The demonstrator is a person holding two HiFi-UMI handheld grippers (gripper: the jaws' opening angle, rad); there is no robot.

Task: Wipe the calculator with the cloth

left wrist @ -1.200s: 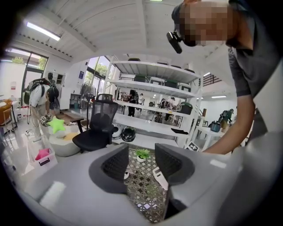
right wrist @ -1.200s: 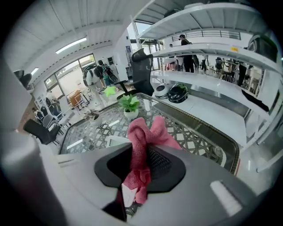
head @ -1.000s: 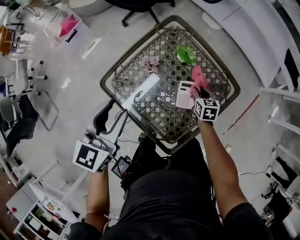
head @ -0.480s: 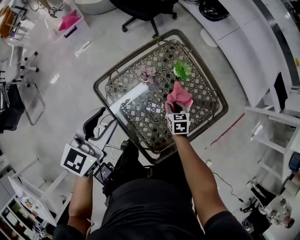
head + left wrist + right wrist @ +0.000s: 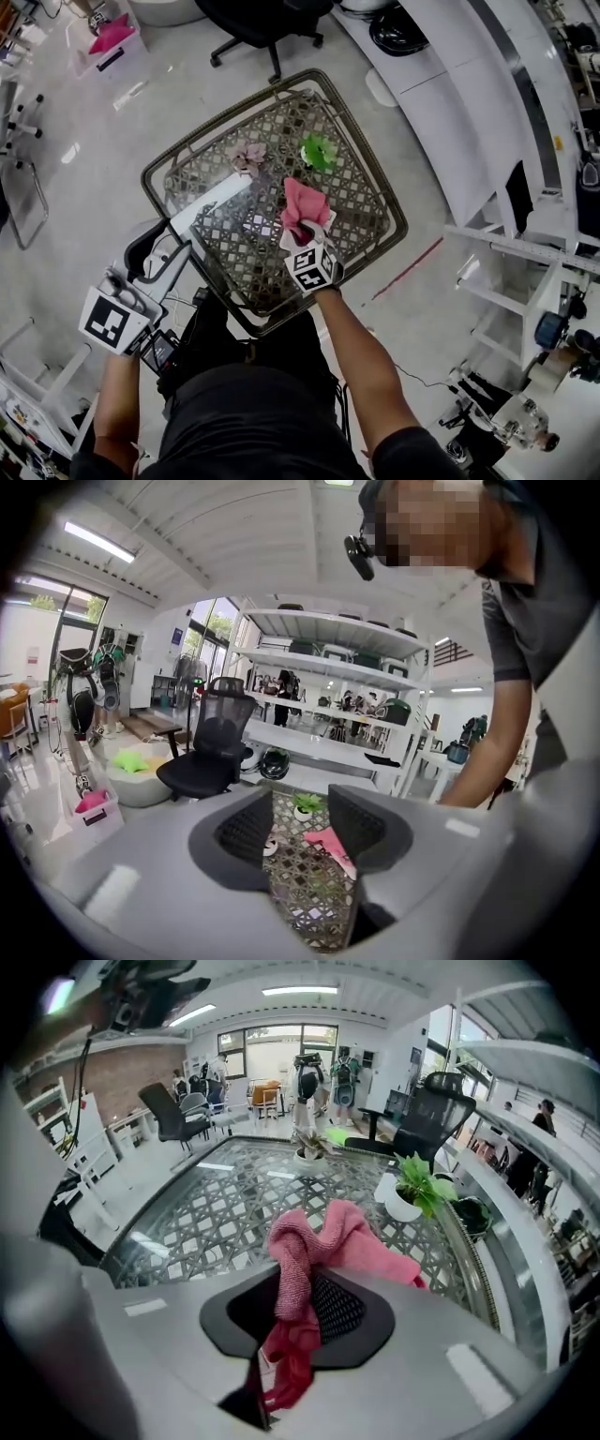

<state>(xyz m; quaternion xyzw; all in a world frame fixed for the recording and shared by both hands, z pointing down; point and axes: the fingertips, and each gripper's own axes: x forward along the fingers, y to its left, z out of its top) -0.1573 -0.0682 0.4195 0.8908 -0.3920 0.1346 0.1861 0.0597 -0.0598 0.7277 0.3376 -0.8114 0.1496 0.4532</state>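
A pink cloth (image 5: 305, 204) is bunched in my right gripper (image 5: 302, 236), which is shut on it and points steeply down at the middle of the lattice glass table (image 5: 370, 178). The white calculator (image 5: 289, 242) lies under the cloth and gripper, with only a pale edge showing. In the right gripper view the cloth (image 5: 323, 1237) spills out over the jaws of the right gripper (image 5: 296, 1312). My left gripper (image 5: 142, 255) hangs off the table's near left side. Its jaws stand open and empty in the left gripper view (image 5: 300, 832), aimed at the table and cloth (image 5: 330, 844).
A green plant in a white pot (image 5: 319, 150) and a small pink flower pot (image 5: 248, 155) stand at the table's far side. A black office chair (image 5: 253, 19) is beyond the table, and a white counter (image 5: 450, 103) runs along the right.
My right gripper has carried the cloth leftward from the table's right part to its middle and rolled; the calculator, earlier exposed beside the cloth, is now covered. The left gripper has barely moved.
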